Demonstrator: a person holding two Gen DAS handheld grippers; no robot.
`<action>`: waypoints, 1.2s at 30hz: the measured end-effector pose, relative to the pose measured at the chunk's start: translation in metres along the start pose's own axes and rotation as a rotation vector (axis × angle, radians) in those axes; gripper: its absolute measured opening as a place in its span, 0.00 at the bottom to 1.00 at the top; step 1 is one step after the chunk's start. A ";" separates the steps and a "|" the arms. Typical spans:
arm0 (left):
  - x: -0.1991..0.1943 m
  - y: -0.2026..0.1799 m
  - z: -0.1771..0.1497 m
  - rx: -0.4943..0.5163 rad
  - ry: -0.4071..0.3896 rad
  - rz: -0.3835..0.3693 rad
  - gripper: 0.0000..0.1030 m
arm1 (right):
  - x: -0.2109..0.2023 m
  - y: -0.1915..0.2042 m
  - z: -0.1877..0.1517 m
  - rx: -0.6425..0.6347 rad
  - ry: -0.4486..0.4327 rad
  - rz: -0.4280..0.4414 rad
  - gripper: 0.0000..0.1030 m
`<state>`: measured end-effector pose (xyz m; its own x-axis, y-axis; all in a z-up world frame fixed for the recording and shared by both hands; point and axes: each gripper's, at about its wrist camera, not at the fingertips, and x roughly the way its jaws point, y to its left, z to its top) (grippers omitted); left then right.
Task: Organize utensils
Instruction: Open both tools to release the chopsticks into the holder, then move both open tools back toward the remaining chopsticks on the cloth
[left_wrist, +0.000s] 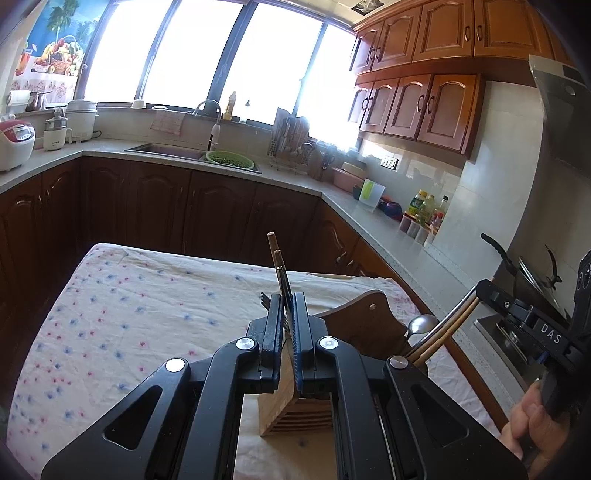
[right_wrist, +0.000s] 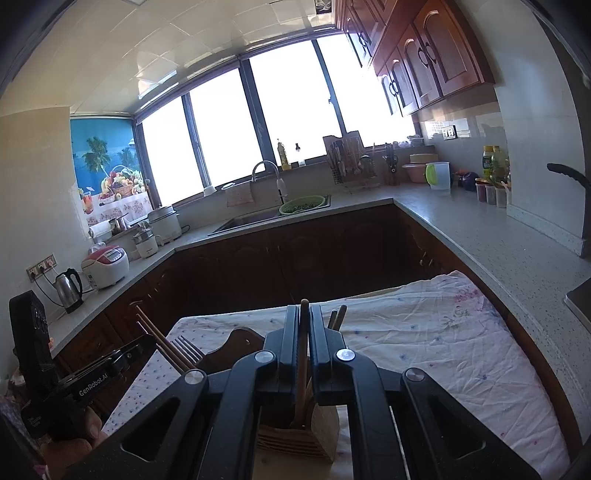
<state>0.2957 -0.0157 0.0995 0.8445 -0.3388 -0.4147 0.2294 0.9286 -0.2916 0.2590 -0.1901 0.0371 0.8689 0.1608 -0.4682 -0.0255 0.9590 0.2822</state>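
The left gripper (left_wrist: 287, 317) is clamping chopsticks (left_wrist: 277, 266) and a fork (left_wrist: 264, 297) upright over the wooden holder (left_wrist: 291, 413). The right gripper (right_wrist: 303, 325) is pinching a wooden handle (right_wrist: 303, 354) standing in that holder (right_wrist: 314, 439), which is sitting near on the cloth-covered desk (left_wrist: 122, 317), a spoon (left_wrist: 421, 325) at its right.

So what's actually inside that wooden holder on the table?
The wooden holder has a wooden-handled utensil standing in it, pinched by the right gripper, with chopsticks and a fork beside. The grippers cover its opening, so the bottom stays hidden.
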 end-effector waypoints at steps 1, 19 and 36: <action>0.000 -0.001 0.000 0.002 0.000 0.002 0.04 | 0.000 0.000 0.000 0.001 0.001 -0.001 0.05; -0.056 0.019 -0.007 -0.089 -0.057 0.056 0.84 | -0.044 -0.015 -0.004 0.104 -0.085 0.054 0.96; -0.138 0.035 -0.086 -0.146 0.014 0.102 0.90 | -0.116 -0.017 -0.079 0.143 -0.035 0.052 0.99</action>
<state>0.1457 0.0509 0.0727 0.8530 -0.2471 -0.4598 0.0693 0.9267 -0.3694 0.1195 -0.2071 0.0210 0.8852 0.1990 -0.4205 -0.0026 0.9060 0.4233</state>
